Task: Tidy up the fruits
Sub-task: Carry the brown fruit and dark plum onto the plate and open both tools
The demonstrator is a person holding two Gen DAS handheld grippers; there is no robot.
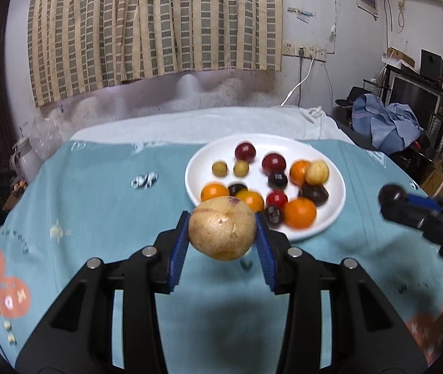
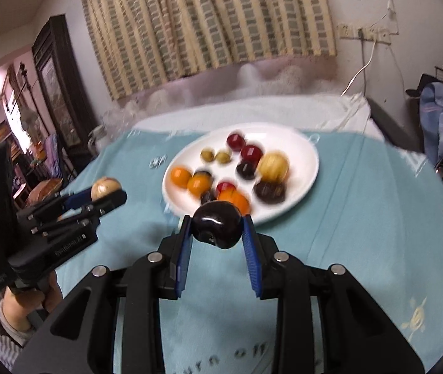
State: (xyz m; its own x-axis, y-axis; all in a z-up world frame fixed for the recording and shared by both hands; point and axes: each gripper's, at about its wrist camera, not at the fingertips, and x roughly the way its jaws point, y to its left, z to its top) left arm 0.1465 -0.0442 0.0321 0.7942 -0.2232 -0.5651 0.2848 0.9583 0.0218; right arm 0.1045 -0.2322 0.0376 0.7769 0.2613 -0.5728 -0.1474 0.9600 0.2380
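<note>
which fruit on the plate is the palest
The cream-yellow round fruit at the plate's right side, beside an orange one; the rest are red, orange, olive or dark purple.

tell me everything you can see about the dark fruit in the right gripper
The dark fruit is round, glossy and almost black, with a purplish sheen and a small dimple facing the camera, perhaps the stem end. It looks smooth-skinned and whole. The right gripper holds it above the blue cloth, near the white plate; the blue ribbed jaws press on its two sides. Only the pads touch it.
</note>
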